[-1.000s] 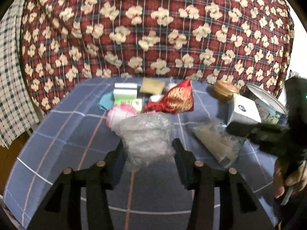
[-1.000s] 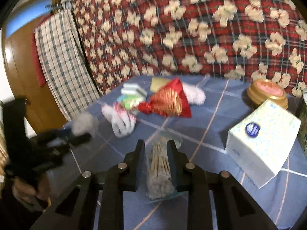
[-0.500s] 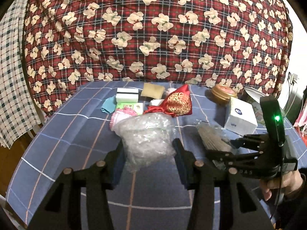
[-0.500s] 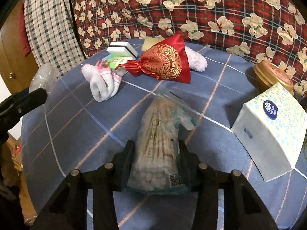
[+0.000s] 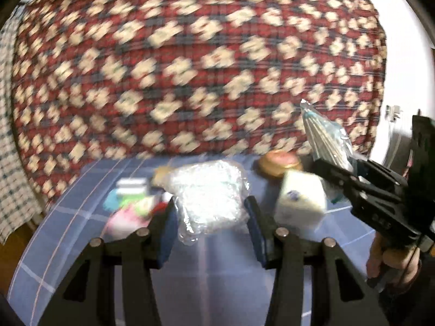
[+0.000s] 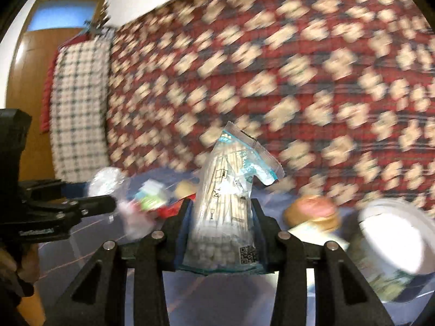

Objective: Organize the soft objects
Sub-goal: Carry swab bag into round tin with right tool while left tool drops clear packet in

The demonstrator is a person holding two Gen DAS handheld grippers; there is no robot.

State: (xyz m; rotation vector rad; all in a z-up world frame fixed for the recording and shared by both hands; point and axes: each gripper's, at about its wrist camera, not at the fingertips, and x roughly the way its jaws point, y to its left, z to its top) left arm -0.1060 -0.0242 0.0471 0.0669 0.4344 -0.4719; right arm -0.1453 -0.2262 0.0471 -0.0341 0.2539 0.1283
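Both bundles, resting on the blue checked tablecloth a second ago, now hang clear of it, each in its own gripper.

Item, nearest in the left wrist view: left gripper [image 5: 210,226], jaws part-way closed on a crumpled bag of clear plastic wrap [image 5: 208,198]. The pads press its lower flanks; the bulk swells above and ahead of the fingers. Judged very light, springy and slippery. A hold low across the middle suits it, and a hard squeeze would only flatten it.

Item, nearest in the right wrist view: right gripper [image 6: 220,237], jaws narrowed on a clear pouch of cotton swabs [image 6: 227,203]. The pouch stands upright, cotton tips at the bottom, its torn top flap sagging to the right. The sticks make it stiff lengthwise, while the film is slick. The grip sits low, at the thick end, which looks sound; the flap would likely tear or slip.

Item, beyond, on the tablecloth [image 5: 81,217]: a white tissue box [image 5: 300,203], a round gold tin [image 5: 280,163], and blurred pink, green and white soft goods [image 5: 130,203] at the left.

Item, at the right edge of the right wrist view: a white-rimmed tub [image 6: 394,247].

Item, farthest: a red flowered quilt [image 5: 190,68] as backdrop.
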